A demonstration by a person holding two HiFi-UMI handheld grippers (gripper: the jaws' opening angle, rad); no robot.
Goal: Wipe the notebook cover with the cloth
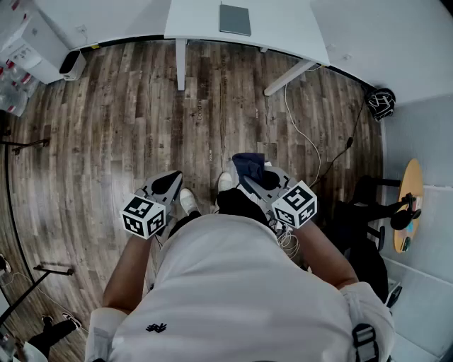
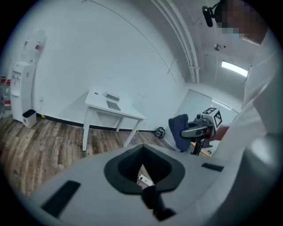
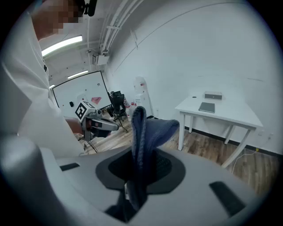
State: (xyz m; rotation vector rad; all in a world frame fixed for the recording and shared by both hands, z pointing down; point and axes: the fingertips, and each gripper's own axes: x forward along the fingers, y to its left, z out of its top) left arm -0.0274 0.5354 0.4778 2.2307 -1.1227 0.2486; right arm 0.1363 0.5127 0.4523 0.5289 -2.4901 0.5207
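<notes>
A grey notebook lies on the white table far ahead by the wall; it also shows as the notebook in the left gripper view and the notebook in the right gripper view. My right gripper is held at waist height, shut on a dark blue cloth that stands up out of its jaws as the cloth. My left gripper is level with it, jaws together and holding nothing. Both are several steps from the table.
Wood floor lies between me and the table. A water dispenser and small white bin stand at the far left. A black helmet, a cable, a dark chair and a round wooden table are on the right.
</notes>
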